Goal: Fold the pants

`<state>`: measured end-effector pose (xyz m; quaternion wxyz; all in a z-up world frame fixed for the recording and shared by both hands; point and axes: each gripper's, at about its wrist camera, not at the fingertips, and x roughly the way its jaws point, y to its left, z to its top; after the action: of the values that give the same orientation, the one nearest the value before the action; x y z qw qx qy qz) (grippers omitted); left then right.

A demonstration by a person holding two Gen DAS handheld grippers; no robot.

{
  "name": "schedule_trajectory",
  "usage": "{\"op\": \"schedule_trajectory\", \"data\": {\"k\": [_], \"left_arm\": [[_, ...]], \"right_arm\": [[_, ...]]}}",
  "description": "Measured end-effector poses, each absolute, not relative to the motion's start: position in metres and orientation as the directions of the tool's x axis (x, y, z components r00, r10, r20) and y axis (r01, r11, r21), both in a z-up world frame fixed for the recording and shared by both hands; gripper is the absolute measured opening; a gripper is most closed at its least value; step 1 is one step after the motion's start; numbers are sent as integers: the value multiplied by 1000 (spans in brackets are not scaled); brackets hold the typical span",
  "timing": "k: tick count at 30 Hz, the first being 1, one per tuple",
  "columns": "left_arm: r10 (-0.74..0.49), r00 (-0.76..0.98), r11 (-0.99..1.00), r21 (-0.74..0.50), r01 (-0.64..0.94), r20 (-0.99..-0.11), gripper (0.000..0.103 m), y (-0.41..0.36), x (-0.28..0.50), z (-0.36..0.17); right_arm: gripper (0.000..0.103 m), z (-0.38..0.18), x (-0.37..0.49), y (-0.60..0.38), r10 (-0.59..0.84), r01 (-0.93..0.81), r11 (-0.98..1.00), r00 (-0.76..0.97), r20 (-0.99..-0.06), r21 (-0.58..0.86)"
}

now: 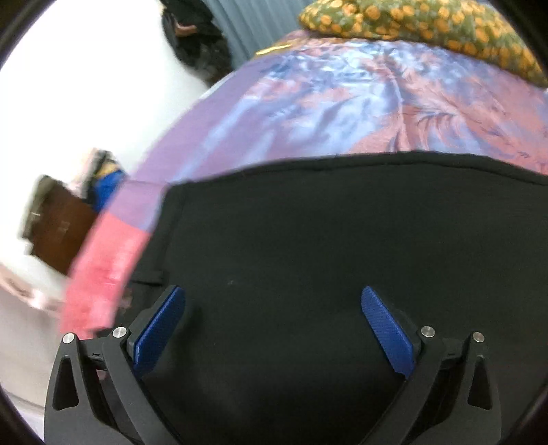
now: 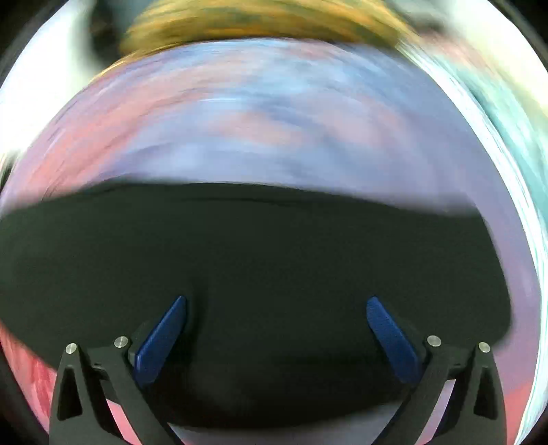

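Observation:
Black pants point(image 1: 308, 239) lie flat on a bed with a pink, purple and blue patterned sheet point(image 1: 342, 102). In the left wrist view the waistband end with a belt loop is at the left, near the bed's edge. My left gripper point(image 1: 273, 294) is open and empty, its blue fingers point(image 1: 161, 328) spread just above the black cloth. The right wrist view is blurred by motion. It shows the pants point(image 2: 257, 256) as a wide dark band across the sheet point(image 2: 257, 119). My right gripper point(image 2: 276, 304) is open and empty over the cloth.
A green pillow with orange flowers point(image 1: 428, 30) lies at the head of the bed and shows blurred in the right wrist view point(image 2: 257, 20). Left of the bed stand a brown wooden piece of furniture point(image 1: 58, 232) and a dark shape point(image 1: 198, 44) against a white wall.

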<state>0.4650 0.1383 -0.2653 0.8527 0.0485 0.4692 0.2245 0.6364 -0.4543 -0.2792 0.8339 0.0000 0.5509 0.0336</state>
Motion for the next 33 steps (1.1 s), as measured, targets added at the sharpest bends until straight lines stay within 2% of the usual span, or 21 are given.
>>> {"op": "schedule_trajectory", "data": {"k": [2,5,8,12,16,19,23,25,27,28,29,30,32,33], "left_arm": [[353,462,911,187,-367,-814,103,154,461,-265],[360,433,903,192,-384,-826,102,160,456,-257],[350,464,916,192,-353,-814,101,145,430,-237],[213,538,969,104,-226,-816,102,96,368,-211],[36,524,998,2,-65,-851,102,26,313,-214],[-16,497,999,12,52,-867,102,-24,290,-227],[38,470,993,84,77,-882,103,-32,277,-250],[73,470,993,108,47,-879,103,-11,275,-248],[123,450,992,126,-24,-884,103,19,275,-247],[134,441,991,121,-59,-888,103,36,274,-246],[116,431,992,85,-90,-895,103,53,271,-246],[106,422,990,56,-129,-901,103,70,269,-246],[172,407,973,91,-213,-897,103,95,264,-245],[198,403,964,102,-247,-893,103,105,262,-243]], "right_arm": [[98,-270,631,-510,-190,128,980,363,-912,-153],[98,-248,606,-561,-223,301,947,364,-904,-113],[98,-218,558,-555,-131,280,960,454,-881,1],[98,-187,455,-483,94,68,986,530,-842,153],[98,-196,358,-385,320,-152,947,498,-806,283],[98,-221,318,-327,381,-236,923,433,-817,305],[96,-248,304,-344,271,-176,961,454,-849,213],[96,-251,311,-400,189,-49,981,477,-858,189],[96,-254,306,-462,60,160,976,464,-884,150],[95,-256,301,-500,57,278,937,481,-875,214],[92,-254,297,-520,105,307,902,527,-843,304],[91,-252,294,-533,99,334,884,549,-830,326],[91,-253,295,-531,-60,370,917,495,-867,147],[92,-255,294,-529,-97,372,922,480,-872,102]]}}
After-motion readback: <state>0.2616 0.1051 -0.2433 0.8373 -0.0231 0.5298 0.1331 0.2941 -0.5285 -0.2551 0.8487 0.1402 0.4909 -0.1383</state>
